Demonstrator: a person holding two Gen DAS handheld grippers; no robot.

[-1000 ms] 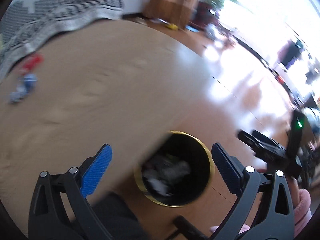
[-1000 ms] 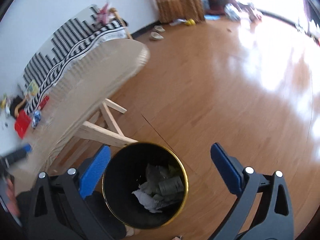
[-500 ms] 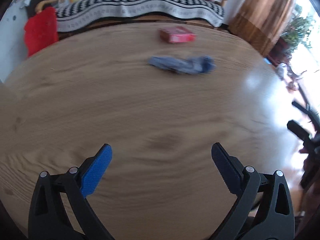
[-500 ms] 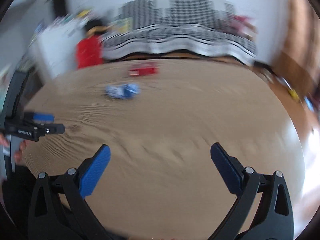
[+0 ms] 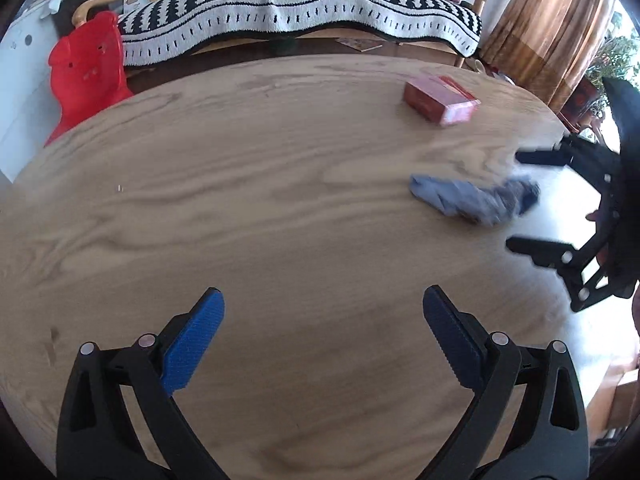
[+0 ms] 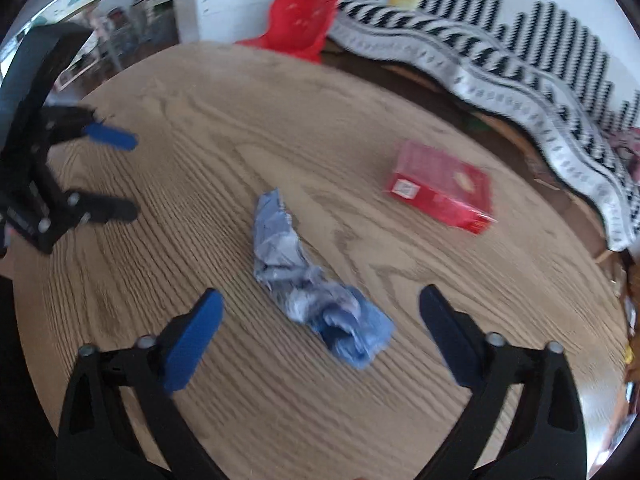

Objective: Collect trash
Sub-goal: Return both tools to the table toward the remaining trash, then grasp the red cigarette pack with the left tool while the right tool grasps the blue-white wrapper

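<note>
A crumpled blue wrapper [image 6: 312, 284] lies on the round wooden table [image 6: 200, 128]; it also shows in the left wrist view [image 5: 476, 200]. A red box [image 6: 440, 192] lies beyond it, and shows in the left wrist view [image 5: 440, 100] too. My right gripper [image 6: 318, 308] is open, its jaws on either side of the wrapper's near end, just above it. My left gripper [image 5: 322, 308] is open and empty over bare table. Each gripper shows in the other's view: the right one [image 5: 524, 200] beside the wrapper, the left one [image 6: 124, 176] at the table's left.
A sofa with a black-and-white striped throw [image 5: 304, 4] stands behind the table. A red chair [image 5: 88, 64] stands at the far left of the table. Brown curtains [image 5: 552, 24] hang at the right.
Both grippers swung from the black trash bin on the floor up over the table. The right gripper has closed in on the blue wrapper.
</note>
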